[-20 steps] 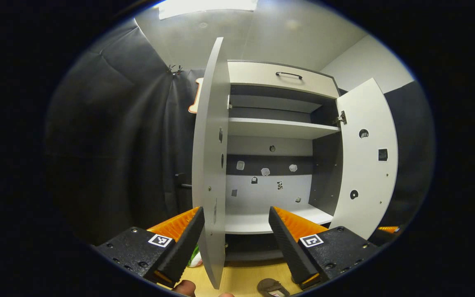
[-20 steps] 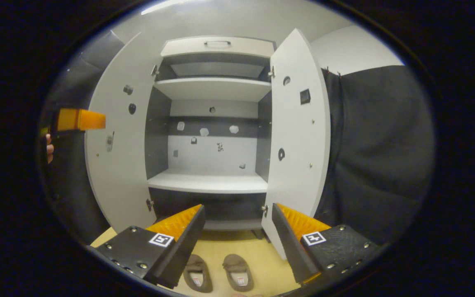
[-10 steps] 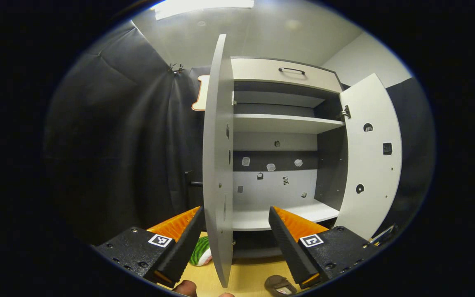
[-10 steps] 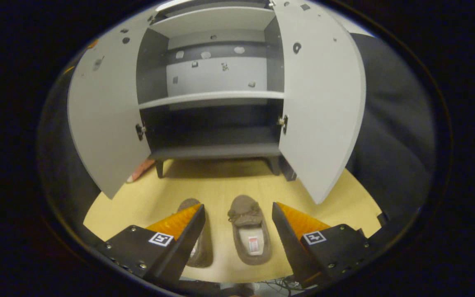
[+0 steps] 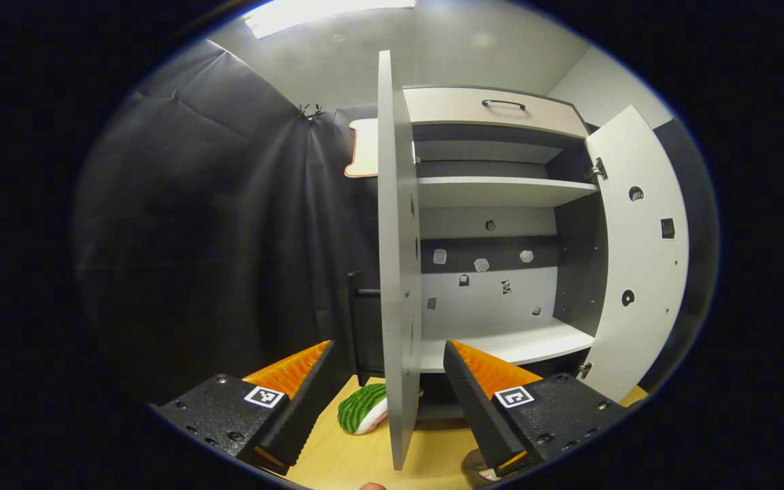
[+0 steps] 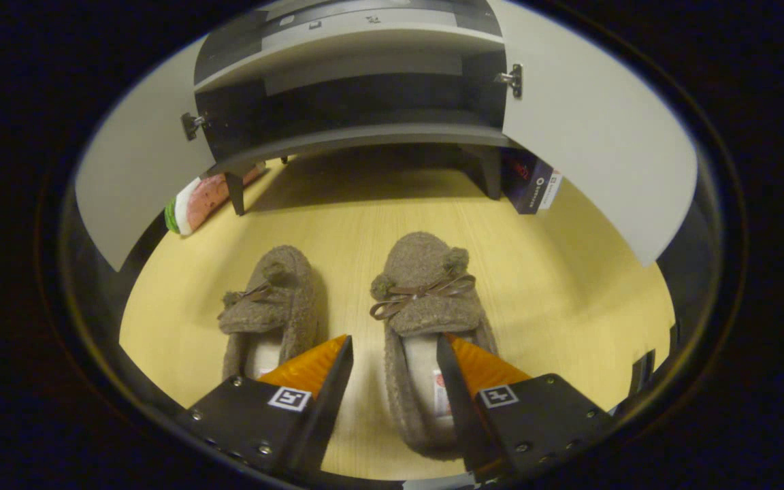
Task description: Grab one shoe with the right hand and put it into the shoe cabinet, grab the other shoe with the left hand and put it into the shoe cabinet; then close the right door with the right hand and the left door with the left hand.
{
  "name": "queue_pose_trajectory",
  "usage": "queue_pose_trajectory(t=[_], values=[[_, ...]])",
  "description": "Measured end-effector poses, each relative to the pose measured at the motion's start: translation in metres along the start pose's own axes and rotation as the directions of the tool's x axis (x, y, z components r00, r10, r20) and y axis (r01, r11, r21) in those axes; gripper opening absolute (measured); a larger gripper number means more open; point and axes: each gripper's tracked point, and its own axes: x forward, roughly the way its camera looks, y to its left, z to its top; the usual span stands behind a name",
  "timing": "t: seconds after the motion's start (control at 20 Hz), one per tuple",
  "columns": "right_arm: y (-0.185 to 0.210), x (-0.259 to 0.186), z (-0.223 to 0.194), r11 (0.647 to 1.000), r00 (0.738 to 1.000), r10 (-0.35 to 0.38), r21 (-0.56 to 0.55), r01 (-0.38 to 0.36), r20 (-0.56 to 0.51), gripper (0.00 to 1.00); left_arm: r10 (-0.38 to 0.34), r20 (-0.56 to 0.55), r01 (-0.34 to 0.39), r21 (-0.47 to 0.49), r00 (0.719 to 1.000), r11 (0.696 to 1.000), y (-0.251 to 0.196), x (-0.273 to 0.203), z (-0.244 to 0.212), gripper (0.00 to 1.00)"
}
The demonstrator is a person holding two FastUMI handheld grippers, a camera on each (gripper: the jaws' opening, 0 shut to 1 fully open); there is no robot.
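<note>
Jaws apart on both: right gripper (image 6: 392, 357) straddles the right shoe's (image 6: 425, 299) side wall, toe pointing lengthwise toward the cabinet (image 6: 365, 136); left gripper (image 5: 386, 371) hovers wide.

The right gripper (image 6: 392, 381) has dropped toward the floor. Its jaws, narrower than before, now straddle the right shoe (image 6: 427, 327).

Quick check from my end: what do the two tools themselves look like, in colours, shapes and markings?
Both look alike. The left tool has two wedge-shaped fingers with orange ribbed outer faces and black ridged inner pads, set on black blocks with small screws. Each block carries a square black-and-white marker tag. The right tool has the same orange-and-black fingers, black screwed blocks and a marker tag on each. No cables or sleeves are visible.
</note>
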Motion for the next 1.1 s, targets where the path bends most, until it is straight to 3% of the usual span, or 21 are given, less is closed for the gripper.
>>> queue_pose_trajectory(t=[0.05, 0.1, 0.25, 0.35, 0.45, 0.5, 0.65, 0.8, 0.85, 0.9, 1.0, 1.05, 1.1], values=[[0.002, 0.008, 0.003, 1.0, 1.0, 0.006, 0.002, -0.006, -0.002, 0.69, 0.009, -0.008, -0.009, 0.008, 1.0, 1.0, 0.003, -0.002, -0.003, 0.96], [0.001, 0.013, 0.01, 1.0, 1.0, -0.005, 0.001, 0.005, 0.002, 0.69, 0.015, -0.015, -0.014, 0.016, 1.0, 1.0, 0.005, -0.003, -0.006, 0.93], [0.002, 0.028, 0.018, 0.999, 1.0, -0.018, 0.032, 0.018, 0.0, 0.36, 0.035, -0.033, -0.034, 0.029, 0.999, 0.999, 0.013, -0.007, -0.012, 0.96], [-0.001, 0.028, 0.025, 0.997, 0.999, -0.047, 0.067, 0.045, 0.024, 0.38, 0.042, -0.047, -0.041, 0.026, 0.998, 0.999, 0.016, -0.008, -0.018, 0.96], [0.003, 0.029, 0.024, 0.996, 1.0, -0.025, 0.086, 0.025, -0.001, 0.07, 0.036, -0.067, -0.035, 0.016, 0.997, 0.999, 0.015, -0.008, -0.025, 0.94], [0.003, 0.03, 0.026, 0.996, 1.0, -0.019, 0.092, 0.019, 0.004, 0.11, 0.029, -0.075, -0.028, 0.011, 0.997, 1.0, 0.014, -0.008, -0.028, 0.94], [0.002, 0.018, 0.034, 0.993, 1.0, 0.012, 0.114, -0.015, 0.026, 0.11, 0.007, -0.083, -0.007, 0.006, 0.997, 1.0, 0.008, -0.007, -0.033, 0.99], [0.0, 0.009, 0.043, 0.996, 0.998, 0.023, 0.086, -0.028, 0.057, 0.11, -0.015, -0.08, 0.015, 0.001, 0.997, 1.0, 0.002, -0.004, -0.033, 0.96], [0.002, 0.009, 0.042, 0.997, 0.998, 0.027, 0.068, -0.031, 0.052, 0.16, -0.023, -0.081, 0.023, -0.004, 0.996, 1.0, -0.001, -0.003, -0.035, 0.96], [0.002, 0.012, 0.04, 0.998, 0.999, 0.026, 0.053, -0.028, 0.041, 0.11, -0.031, -0.084, 0.03, -0.009, 0.996, 1.0, -0.003, -0.003, -0.035, 0.96], [0.004, 0.019, 0.036, 0.999, 1.0, 0.005, 0.038, -0.006, 0.023, 0.11, -0.036, -0.094, 0.035, -0.012, 0.995, 0.999, -0.003, -0.004, -0.039, 0.96], [0.006, 0.024, 0.037, 0.999, 1.0, 0.002, 0.039, -0.003, 0.021, 0.02, -0.032, -0.098, 0.032, -0.008, 0.995, 0.999, -0.002, -0.005, -0.04, 0.96], [0.007, 0.028, 0.037, 0.999, 1.0, -0.008, 0.038, 0.008, 0.021, 0.02, -0.024, -0.101, 0.024, -0.001, 0.995, 1.0, 0.002, -0.006, -0.041, 0.96]])
